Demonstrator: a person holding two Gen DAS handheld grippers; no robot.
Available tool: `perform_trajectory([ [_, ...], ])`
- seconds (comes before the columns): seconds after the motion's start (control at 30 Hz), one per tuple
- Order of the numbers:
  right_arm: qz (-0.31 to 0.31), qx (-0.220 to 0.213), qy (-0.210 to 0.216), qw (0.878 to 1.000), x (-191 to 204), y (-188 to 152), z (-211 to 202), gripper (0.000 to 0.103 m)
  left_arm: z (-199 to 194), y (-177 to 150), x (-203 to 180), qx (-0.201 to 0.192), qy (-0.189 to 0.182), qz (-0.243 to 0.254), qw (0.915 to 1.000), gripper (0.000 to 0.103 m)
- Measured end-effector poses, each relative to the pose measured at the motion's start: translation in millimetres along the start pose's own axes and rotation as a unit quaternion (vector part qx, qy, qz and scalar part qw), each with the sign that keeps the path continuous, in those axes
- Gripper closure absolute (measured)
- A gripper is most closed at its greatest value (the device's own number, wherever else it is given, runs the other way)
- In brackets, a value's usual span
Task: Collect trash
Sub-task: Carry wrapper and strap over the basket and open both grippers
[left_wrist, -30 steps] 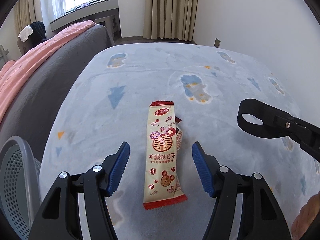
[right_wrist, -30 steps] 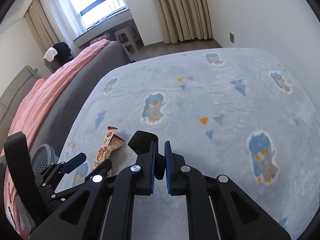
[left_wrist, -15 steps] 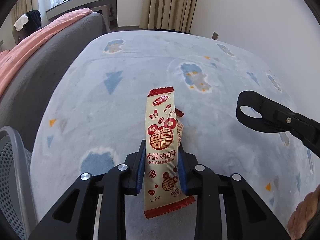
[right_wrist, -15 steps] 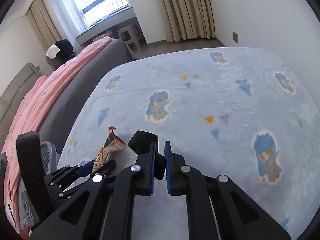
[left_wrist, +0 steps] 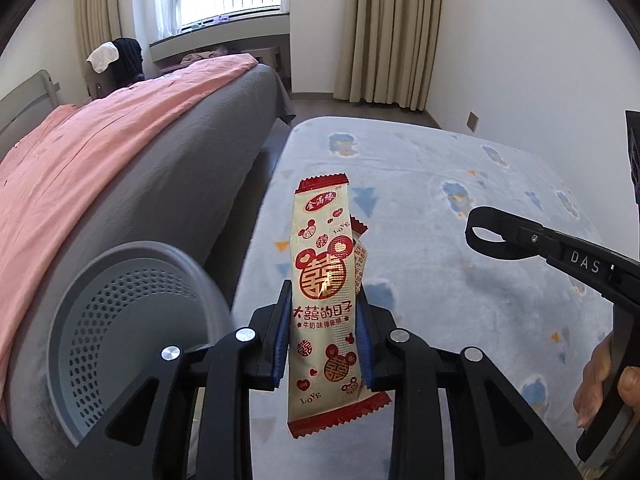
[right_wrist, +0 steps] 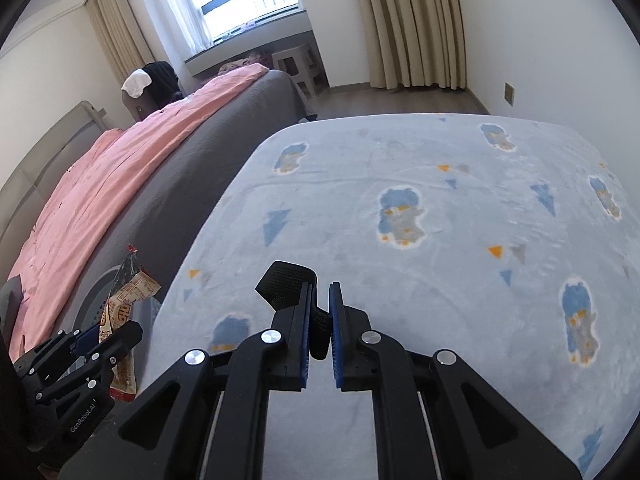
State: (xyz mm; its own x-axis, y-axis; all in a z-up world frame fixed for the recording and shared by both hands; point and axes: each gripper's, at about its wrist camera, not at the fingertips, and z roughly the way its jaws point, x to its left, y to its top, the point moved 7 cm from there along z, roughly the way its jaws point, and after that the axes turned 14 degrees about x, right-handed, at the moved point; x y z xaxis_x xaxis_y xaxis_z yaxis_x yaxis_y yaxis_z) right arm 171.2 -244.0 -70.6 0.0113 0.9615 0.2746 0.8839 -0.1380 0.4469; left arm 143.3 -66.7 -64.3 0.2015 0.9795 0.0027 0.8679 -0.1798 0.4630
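Note:
My left gripper [left_wrist: 322, 316] is shut on a cream and red snack wrapper [left_wrist: 324, 280] and holds it up off the blue patterned rug [left_wrist: 460, 208]. A second smaller wrapper [left_wrist: 359, 256] sticks out behind it. The grey perforated trash bin [left_wrist: 120, 320] stands to the lower left of the wrapper, beside the bed. In the right wrist view the left gripper [right_wrist: 96, 336] with the wrapper [right_wrist: 124, 300] hovers in front of the bin [right_wrist: 100, 288]. My right gripper [right_wrist: 319, 312] is shut on its own black strap [right_wrist: 288, 284], over the rug [right_wrist: 440, 220].
A grey bed with a pink blanket [left_wrist: 100, 152] runs along the left. A white wall with an outlet [left_wrist: 473, 121] is on the right. Curtains [left_wrist: 392, 32] and a window lie at the far end.
My left gripper closed on the wrapper, lifted it off the rug and swung left toward the bin. The right gripper stayed shut and shifted only slightly.

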Motion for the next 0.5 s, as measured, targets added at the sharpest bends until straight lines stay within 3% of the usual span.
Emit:
perform_trajectory([
  [0.23,-0.039,0.003,0.04,0.998,77,3,2,0.094,-31,-16,74,-0.018,0.048,-0.032,0.9982,0.076],
  [0.5,-0.082,0.014,0.08,0.993,160,1,12,0.094,-39,-36,146,-0.017,0.086,-0.078,0.9931,0.075],
])
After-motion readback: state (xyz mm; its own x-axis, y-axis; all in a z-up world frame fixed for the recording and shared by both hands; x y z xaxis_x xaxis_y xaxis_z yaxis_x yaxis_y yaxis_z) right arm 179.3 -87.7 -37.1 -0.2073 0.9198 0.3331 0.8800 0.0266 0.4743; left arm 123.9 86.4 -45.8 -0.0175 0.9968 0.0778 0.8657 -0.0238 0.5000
